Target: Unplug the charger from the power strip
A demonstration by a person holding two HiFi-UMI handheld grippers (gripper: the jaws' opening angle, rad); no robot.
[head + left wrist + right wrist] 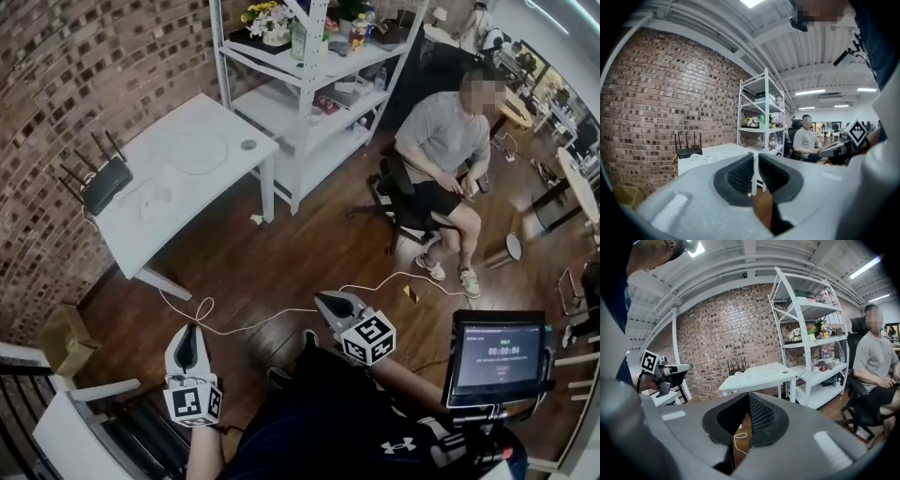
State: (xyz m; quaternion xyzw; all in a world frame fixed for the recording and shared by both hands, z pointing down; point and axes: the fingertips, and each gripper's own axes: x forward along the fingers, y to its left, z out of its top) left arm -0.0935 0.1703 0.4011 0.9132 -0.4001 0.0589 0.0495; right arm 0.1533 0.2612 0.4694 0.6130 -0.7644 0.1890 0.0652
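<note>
While both claws hang in the air well short of the furniture, the brick wall (75, 66) and the wooden floor (309, 248) fill most of the head view. A white shelving unit (314, 141) stands against the wall, with a white desk (202, 117) just beside it. A person (441, 141) sits on an office chair to the right of the shelves. A tablet screen (497, 356) stands at the lower right. The left claw (192, 330) points toward the desk with its jaws only a narrow slit apart, and nothing is between them. The right claw (321, 298) has its jaws pressed together at the tips and is empty. A black router (105, 185) with upright aerials sits at the desk's far left end. Near it lies a thin white cord with a small white lump (150, 202), too small to tell whether that is the charger. A white cable (281, 317) trails across the floor from under the desk toward the seated person's feet.
</note>
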